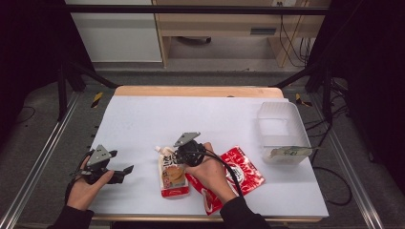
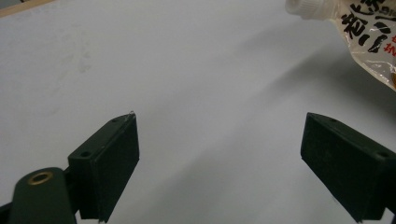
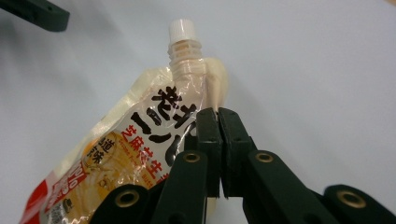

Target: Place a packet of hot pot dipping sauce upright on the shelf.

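White sheet-covered table. Left gripper sits at near left, held low over the sheet by the left hand, jaws spread wide with nothing between them; in the left gripper view the bare sheet shows between the jaws and the pouch's cap corner sits far right. Right gripper is at near centre, held by the right hand, jaws pressed together at the right edge of the spouted sauce pouch, just below its white screw cap; cannot tell whether pouch film is pinched between them or they only lie on it. Pouch lies flat on the sheet, cap pointing far, red band at the near end. A red snack packet lies just right of it, partly under the right hand. A clear plastic bin stands at far right, well apart, with a small packet resting at its near end.
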